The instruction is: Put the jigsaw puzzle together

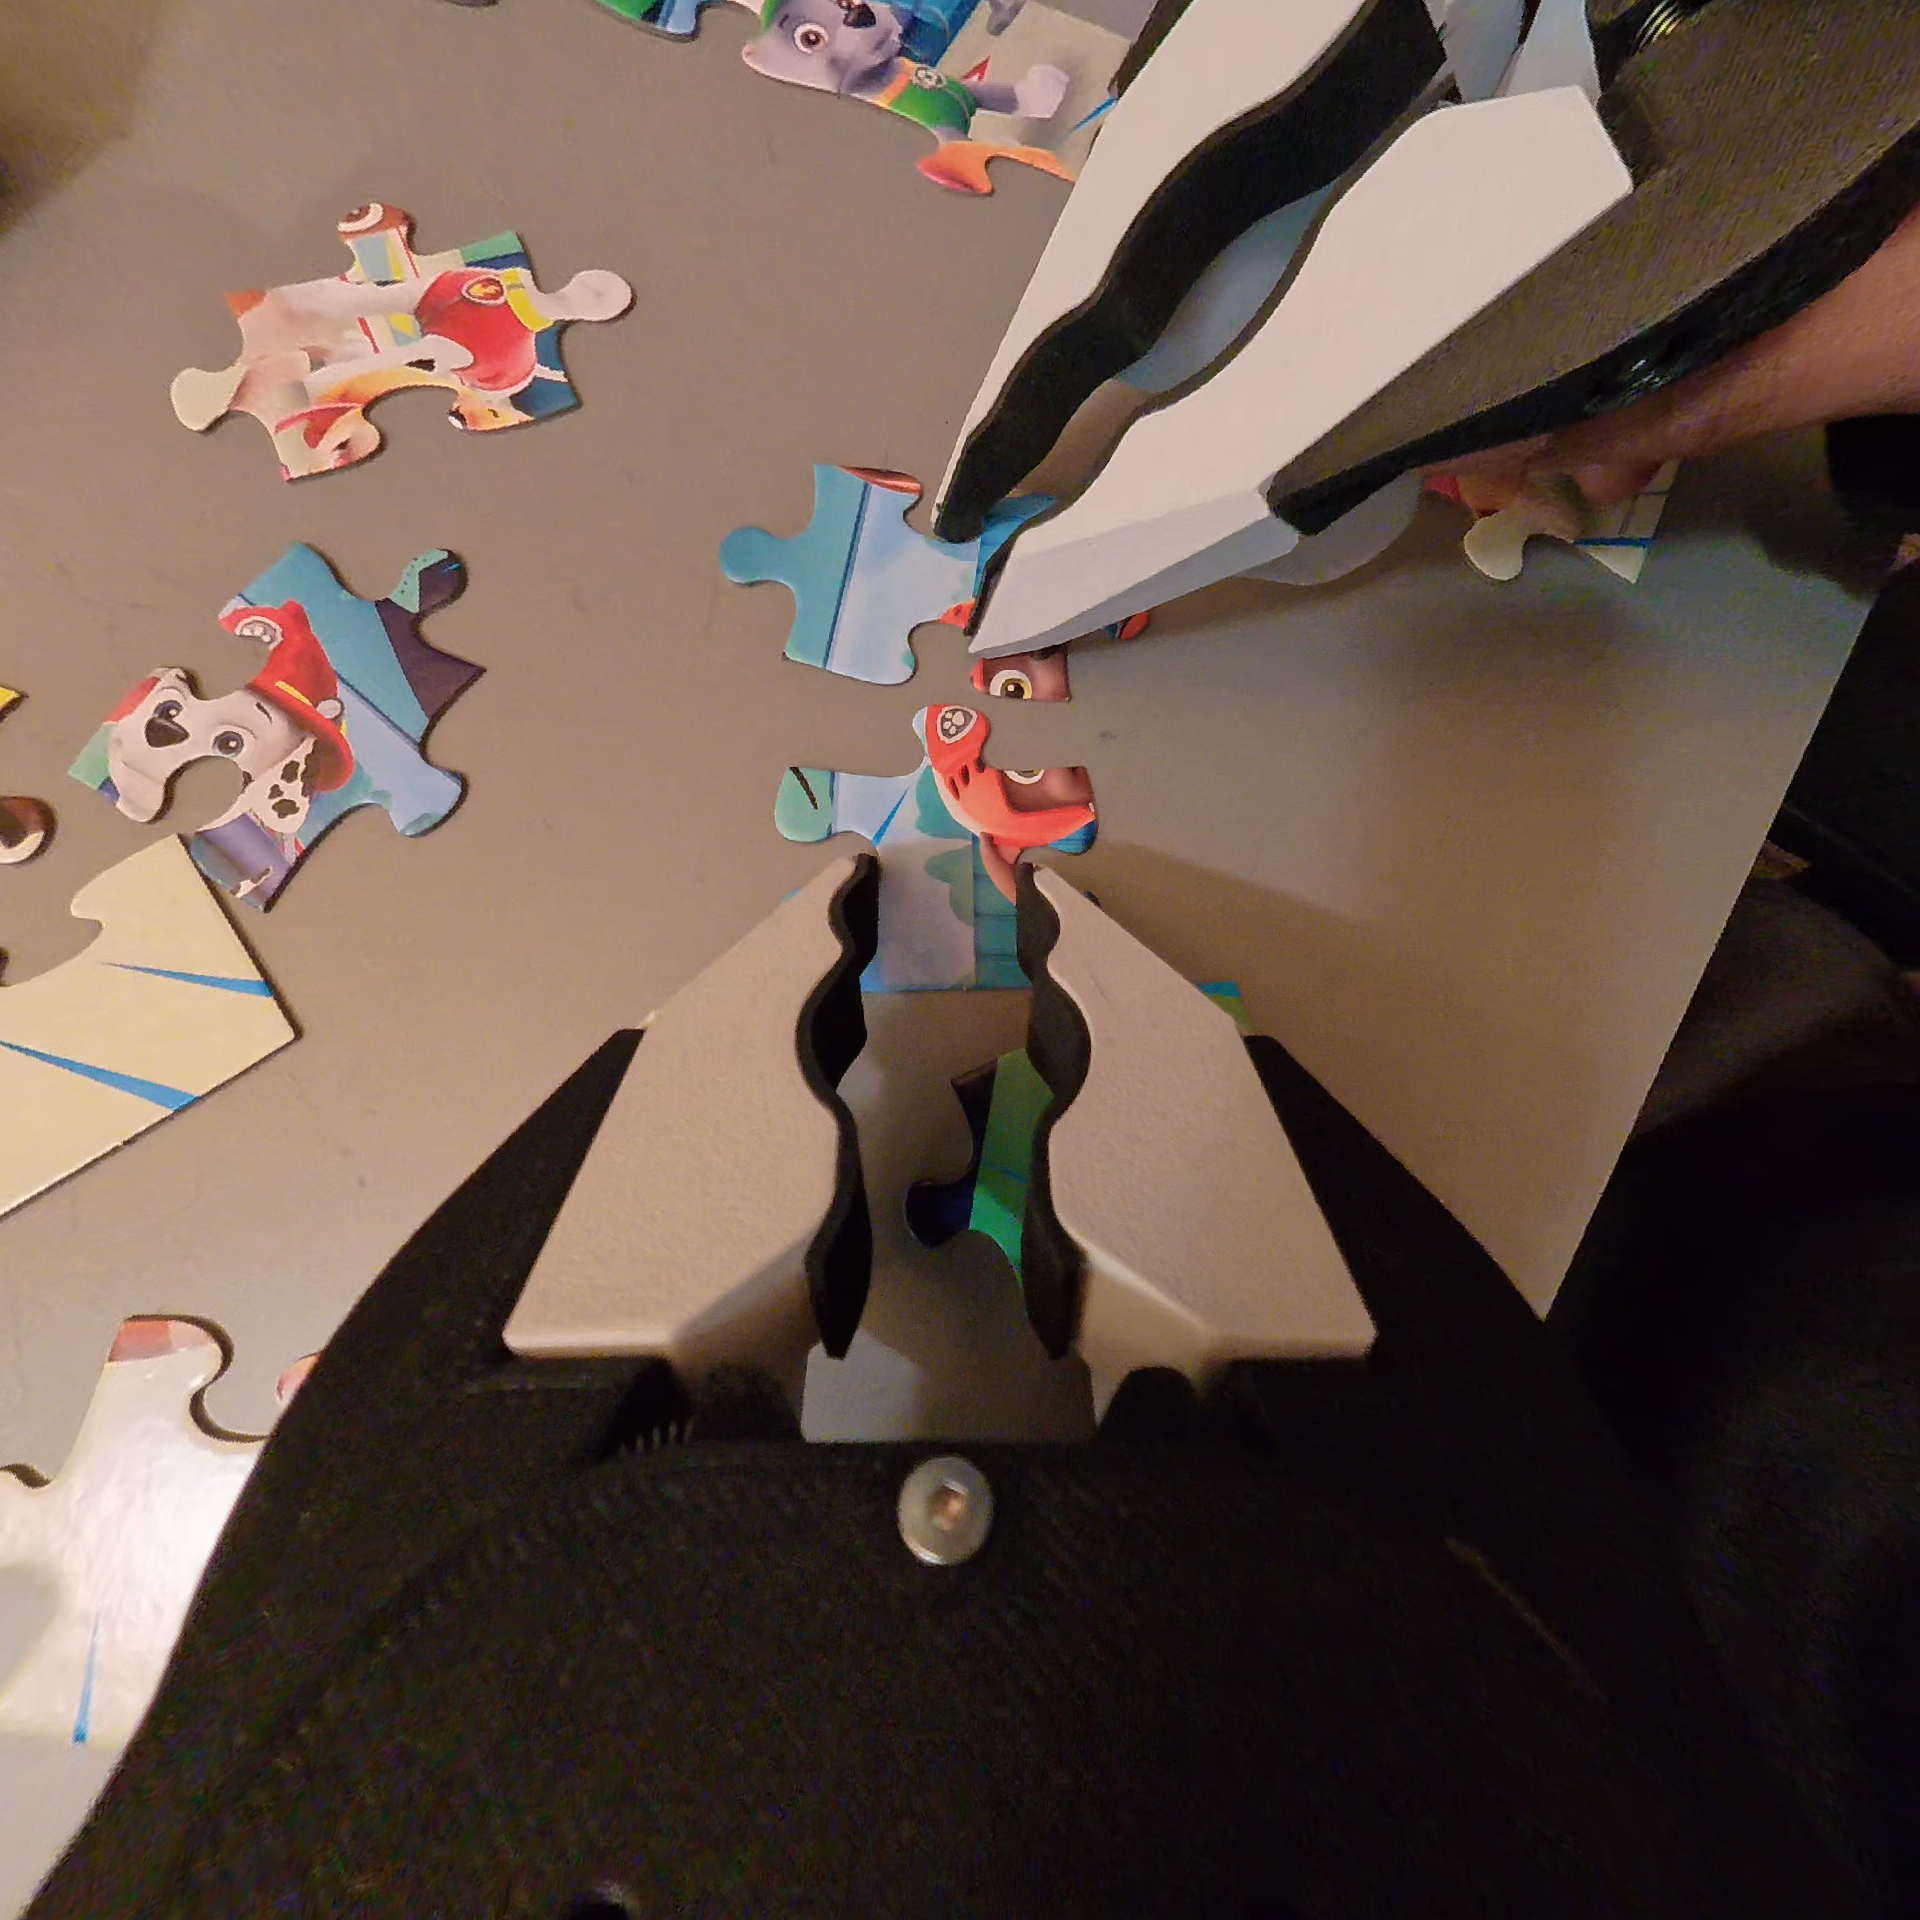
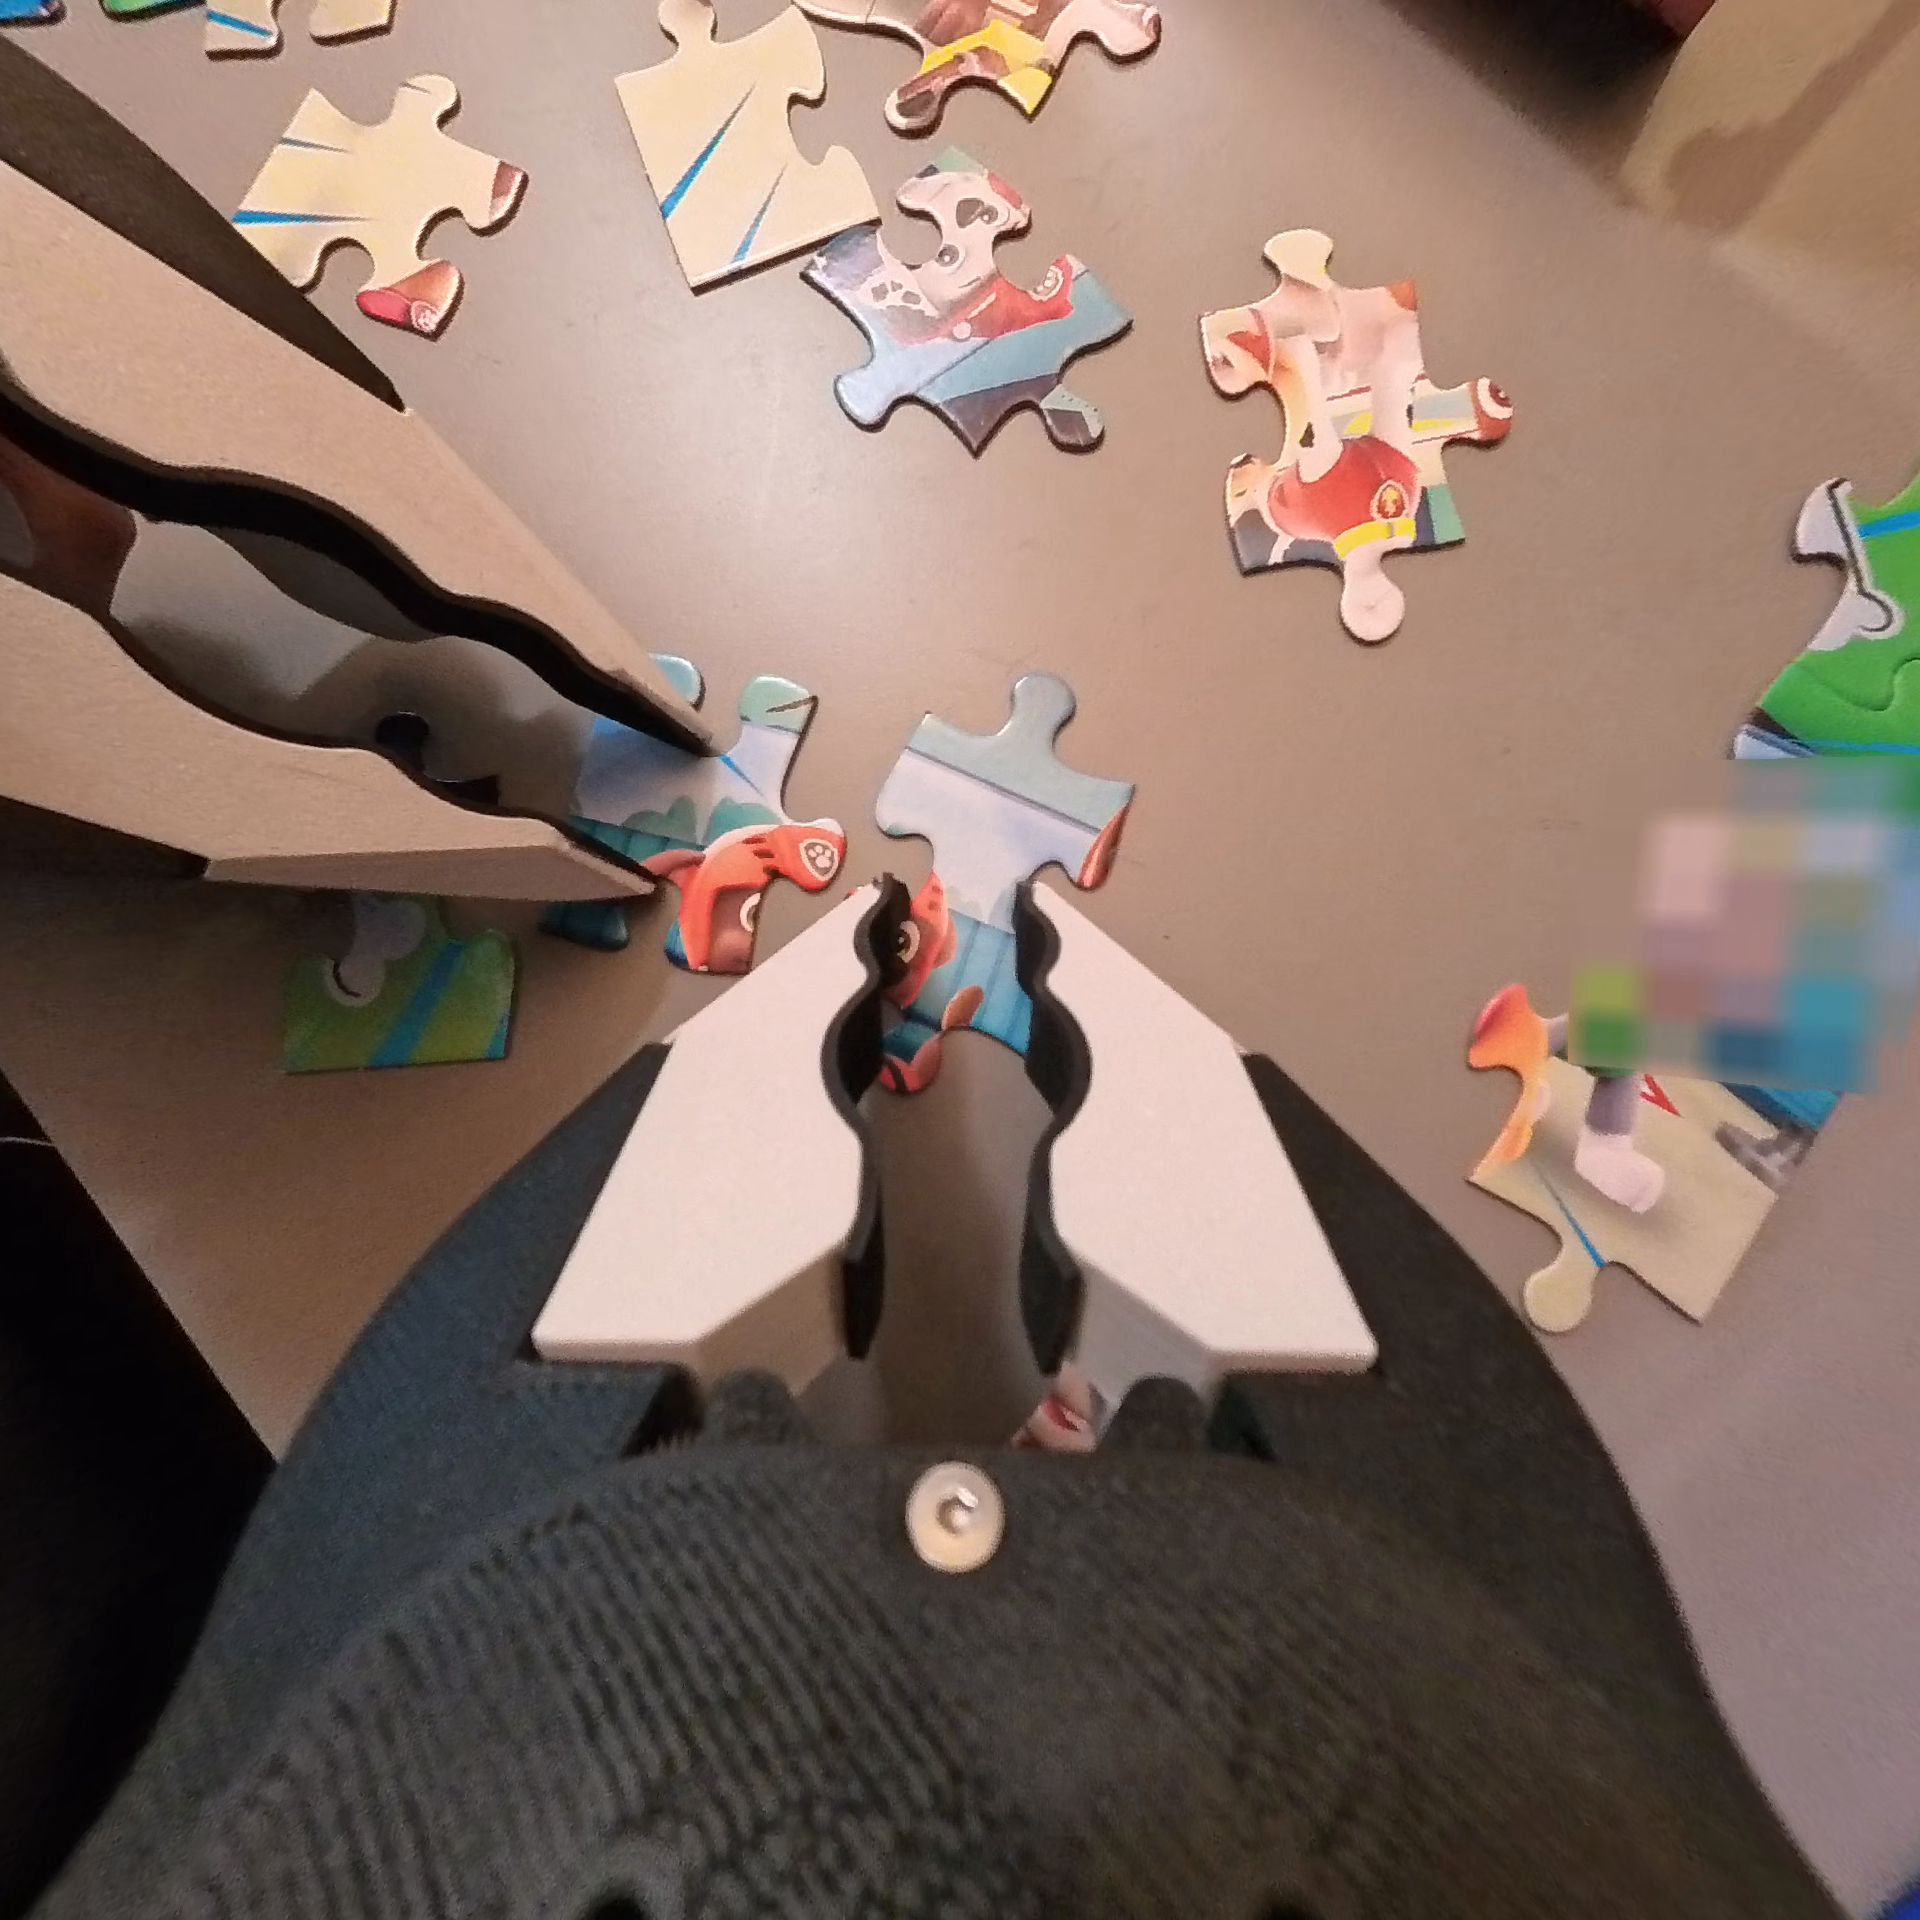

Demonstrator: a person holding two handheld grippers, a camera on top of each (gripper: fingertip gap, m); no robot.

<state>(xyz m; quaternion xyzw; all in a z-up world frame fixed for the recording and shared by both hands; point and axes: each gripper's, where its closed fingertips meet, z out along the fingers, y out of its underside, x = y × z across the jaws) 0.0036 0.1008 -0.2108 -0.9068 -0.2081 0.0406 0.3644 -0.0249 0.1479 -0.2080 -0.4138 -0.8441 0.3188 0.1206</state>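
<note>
A puzzle piece with an orange-helmeted pup [image 1: 966, 790] lies flat on the grey table [image 1: 644, 623]. My left gripper [image 1: 945, 868] is open, its tips in the notches either side of the piece's neck; the right wrist view shows this too [image 2: 681, 816]. Just beyond lies a light-blue piece with the pup's eye [image 2: 997, 800], a small gap apart from the first. My right gripper [image 2: 954, 891] is shut on its narrow neck, both pads against it. The left wrist view shows that gripper [image 1: 966, 577] with its tips down on the same piece [image 1: 852, 582].
Loose pieces lie around: a red-suited pup piece [image 1: 405, 343], a dalmatian with a red helmet [image 1: 270, 727], a pale yellow piece [image 1: 125, 1018] and a green striped piece [image 2: 400, 997]. A joined section lies at the far side [image 1: 894, 83]. The table edge runs along the right [image 1: 1714, 935]. My hands' fingertips stand some 6 cm from each other. My left gripper's tips are some 5 cm from the green striped piece [image 2: 400, 997].
</note>
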